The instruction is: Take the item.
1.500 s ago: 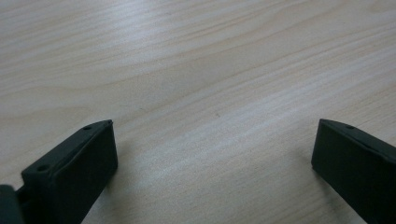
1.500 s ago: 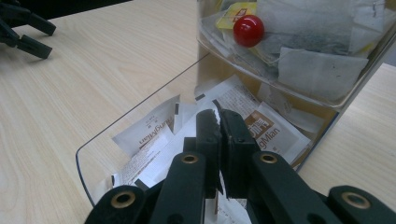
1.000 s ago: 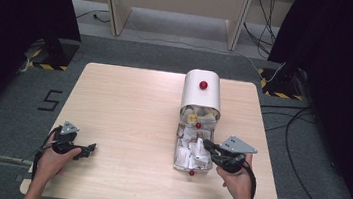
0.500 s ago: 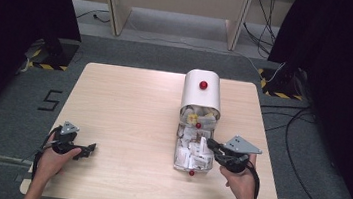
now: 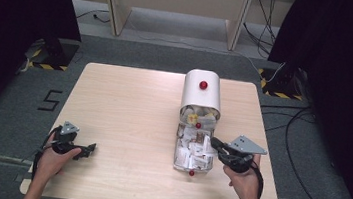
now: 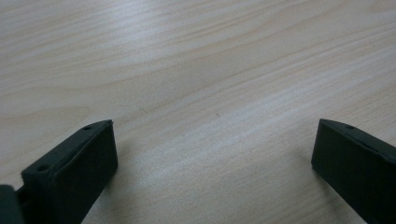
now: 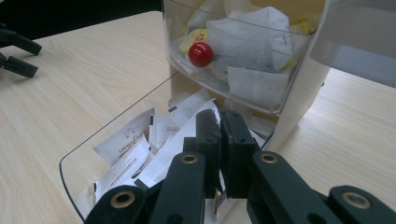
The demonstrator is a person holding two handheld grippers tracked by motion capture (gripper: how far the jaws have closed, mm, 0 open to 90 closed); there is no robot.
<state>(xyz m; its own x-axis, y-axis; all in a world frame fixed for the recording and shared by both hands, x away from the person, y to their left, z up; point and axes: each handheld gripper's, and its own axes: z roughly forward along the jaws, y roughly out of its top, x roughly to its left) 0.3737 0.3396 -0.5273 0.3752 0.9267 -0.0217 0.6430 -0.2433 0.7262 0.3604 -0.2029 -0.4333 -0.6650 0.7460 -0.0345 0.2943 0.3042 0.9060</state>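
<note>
White plastic forms the shell of the sachet dispenser (image 5: 201, 95) I am working at; it stands right of centre on the wooden table (image 5: 128, 109), with a red knob (image 5: 203, 85) on its rounded top. Two clear drawers show below the shell. My right gripper view shows the upper drawer (image 7: 243, 56) with its own red knob (image 7: 201, 54), packed with crumpled white sachets and a yellow one. Pulled out toward me, the lower drawer (image 5: 193, 154) is see-through with a curved front edge and holds a loose heap of white paper sachets (image 7: 128, 147) with dark print.

I have my right gripper (image 7: 220, 135) reaching into this open drawer, its jaws pressed together on a white sachet (image 7: 212, 112) whose torn-looking edge sticks up between the pads.

I hold my left gripper (image 5: 89, 148) low at the near left corner of the table, well apart from the dispenser, its jaws spread wide over bare wood with nothing between them.
</note>
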